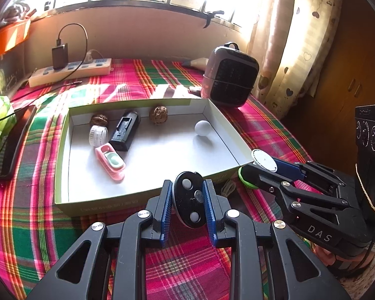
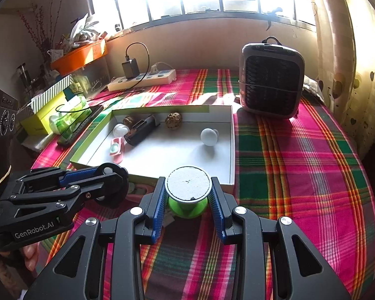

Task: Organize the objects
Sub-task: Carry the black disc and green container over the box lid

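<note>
Both claws are loaded: left gripper (image 1: 187, 200) clamps a black disc (image 1: 189, 200), right gripper (image 2: 187, 201) pinches a green spool (image 2: 188, 196). The box (image 2: 233, 150) sits just ahead of both.

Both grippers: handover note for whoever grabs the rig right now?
Left gripper: shut on black oval piece, near box's front wall.
Right gripper: shut on green spool, at box's front right corner.
In the shallow box: two walnuts, white ball, black holder, white cap, pink case.
Left to do: put both held items into the box.
</note>
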